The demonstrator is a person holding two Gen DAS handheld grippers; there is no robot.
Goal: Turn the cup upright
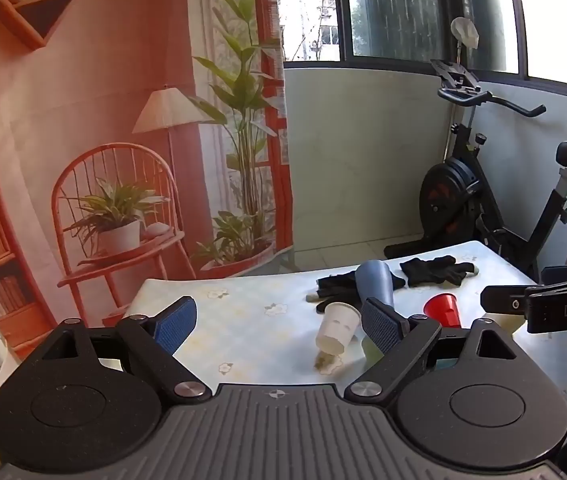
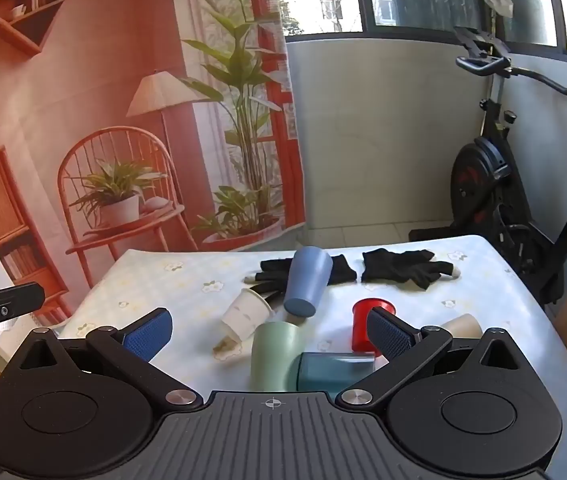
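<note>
White paper cup (image 2: 246,314) (tipped) mid-table (image 2: 163,280)

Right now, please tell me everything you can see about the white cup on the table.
The white cup looks like paper, plain, with a rolled rim and small faint marks on its side. It lies tipped over on the floral table, rim toward the black gloves, base toward the camera. The blue cup lies close beside it, the green cup just in front. Whether they touch is unclear. No claw holds it.

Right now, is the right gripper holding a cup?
No. The right gripper is open, its blue pads spread apart above the green cup, gripping nothing.
</note>
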